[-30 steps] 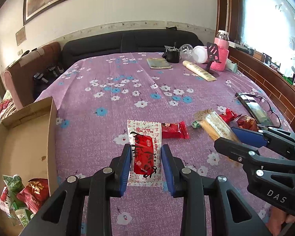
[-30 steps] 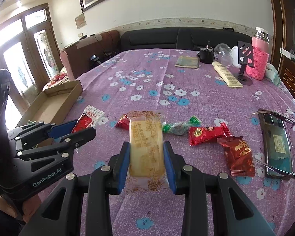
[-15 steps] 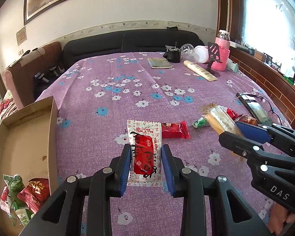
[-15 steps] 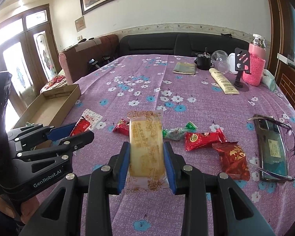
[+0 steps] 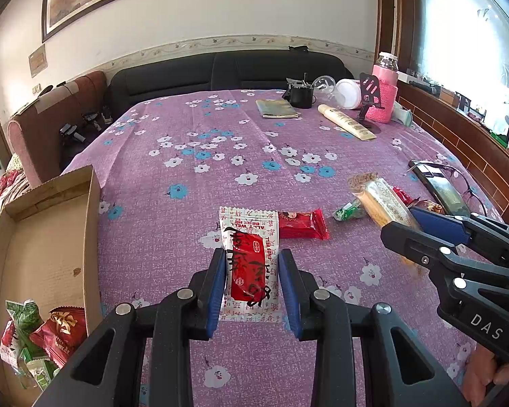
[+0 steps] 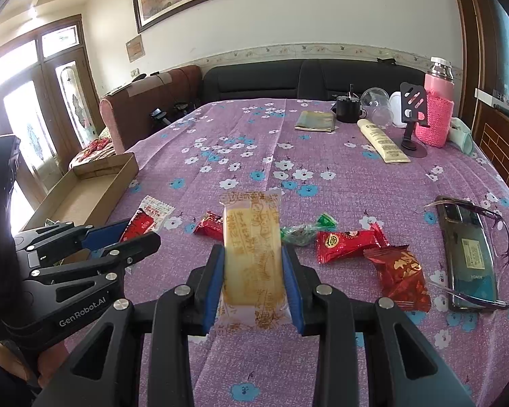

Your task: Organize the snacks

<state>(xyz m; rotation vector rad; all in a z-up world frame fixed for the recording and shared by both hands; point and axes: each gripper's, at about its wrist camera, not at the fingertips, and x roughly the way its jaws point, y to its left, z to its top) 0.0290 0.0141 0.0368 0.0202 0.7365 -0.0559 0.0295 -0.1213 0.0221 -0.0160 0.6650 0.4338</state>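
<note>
Two thin packets pinched, the red-and-white sachet (image 5: pixel 251 264) in my left gripper (image 5: pixel 252 283) and the yellow cake bar (image 6: pixel 252 254) in my right gripper (image 6: pixel 253 281), could slip from their slick wrappers short of the cardboard box (image 5: pixel 44 237).

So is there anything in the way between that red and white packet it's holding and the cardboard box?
Nothing visible. The left gripper holds the red and white packet just above the purple cloth, and the cardboard box sits open to its left. Only bare cloth lies between; the other snacks lie to the right.
</note>
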